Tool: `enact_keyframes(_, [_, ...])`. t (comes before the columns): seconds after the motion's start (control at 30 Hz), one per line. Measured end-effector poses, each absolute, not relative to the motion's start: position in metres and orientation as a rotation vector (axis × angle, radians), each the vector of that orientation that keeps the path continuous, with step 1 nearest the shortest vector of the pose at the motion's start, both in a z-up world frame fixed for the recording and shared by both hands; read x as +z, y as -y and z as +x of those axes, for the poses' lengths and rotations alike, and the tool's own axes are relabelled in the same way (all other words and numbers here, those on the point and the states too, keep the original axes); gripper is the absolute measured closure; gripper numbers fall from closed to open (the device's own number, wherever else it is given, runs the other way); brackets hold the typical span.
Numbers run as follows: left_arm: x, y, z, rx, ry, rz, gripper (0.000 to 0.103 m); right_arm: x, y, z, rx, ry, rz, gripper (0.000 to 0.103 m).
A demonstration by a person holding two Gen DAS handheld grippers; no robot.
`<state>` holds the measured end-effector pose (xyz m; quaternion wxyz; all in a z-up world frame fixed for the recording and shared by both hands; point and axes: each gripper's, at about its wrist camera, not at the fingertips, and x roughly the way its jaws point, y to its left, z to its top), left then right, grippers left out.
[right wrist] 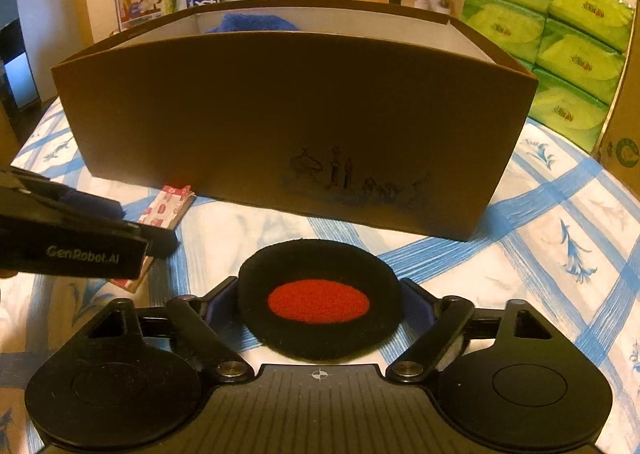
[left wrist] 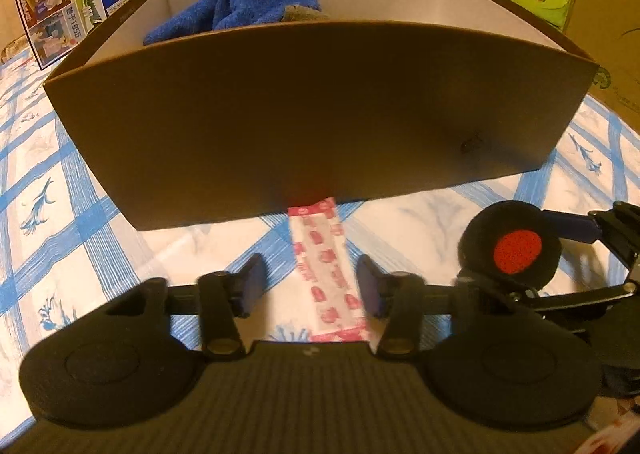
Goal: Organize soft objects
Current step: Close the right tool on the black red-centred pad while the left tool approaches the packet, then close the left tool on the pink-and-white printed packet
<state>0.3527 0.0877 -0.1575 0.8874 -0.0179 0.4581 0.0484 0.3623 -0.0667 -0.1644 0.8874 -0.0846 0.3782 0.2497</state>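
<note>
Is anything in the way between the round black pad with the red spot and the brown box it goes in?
Only the box's own front wall. The right gripper holds the pad low over the tablecloth, and the box stands right ahead, so the pad must go up over the rim. The blue towel already lies inside.

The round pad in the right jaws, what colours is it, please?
Black pad with a red centre; right wrist view.

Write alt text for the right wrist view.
The right tongs grip a round black pad with a red centre above a blue-checked cloth, facing a brown box holding a blue towel. The left tongs enter from the left.
</note>
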Motion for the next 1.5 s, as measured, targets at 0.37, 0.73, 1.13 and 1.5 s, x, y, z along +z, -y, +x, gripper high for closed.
enact_keyframes(0.37, [-0.144, -0.086, 0.315, 0.074, -1.013, -0.068, 0.077, -0.160, 0.079, 0.329, 0.551, -0.817, -0.186, 0.023])
enact_keyframes(0.73, [-0.147, -0.080, 0.313, 0.078, -1.039, -0.033, 0.059, -0.163, 0.079, 0.316, 0.547, -0.830, -0.196, 0.022])
enact_keyframes(1.13, [-0.147, -0.079, 0.313, 0.063, -1.027, -0.026, 0.077, -0.163, 0.081, 0.316, 0.550, -0.829, -0.194, 0.022])
enact_keyframes(1.5, [-0.139, -0.078, 0.302, 0.059, -1.017, -0.024, 0.078, -0.158, 0.083, 0.311, 0.559, -0.831, -0.201, 0.023])
